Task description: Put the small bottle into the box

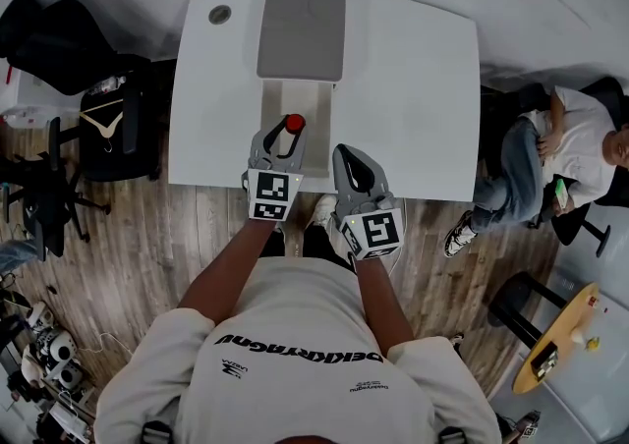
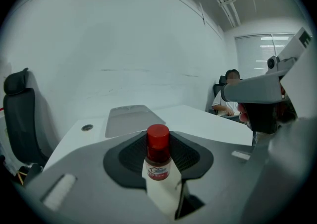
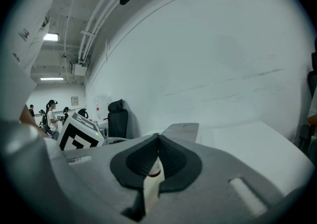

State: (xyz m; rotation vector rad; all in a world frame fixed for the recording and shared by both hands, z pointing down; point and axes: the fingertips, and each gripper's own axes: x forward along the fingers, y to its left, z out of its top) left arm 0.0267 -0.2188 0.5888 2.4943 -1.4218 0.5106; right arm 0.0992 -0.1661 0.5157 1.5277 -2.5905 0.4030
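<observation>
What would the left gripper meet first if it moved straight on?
Probably the grey panel behind the box, though depth is unclear. The left gripper holds the bottle over the box.

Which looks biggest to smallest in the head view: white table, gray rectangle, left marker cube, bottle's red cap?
1. white table
2. gray rectangle
3. left marker cube, nearer the camera, so true size unsure
4. red cap

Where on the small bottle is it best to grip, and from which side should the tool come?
Grip the small bottle on its labelled body under the red cap, coming level from the person's side: it stands upright, and the left tool holds it so.
</observation>
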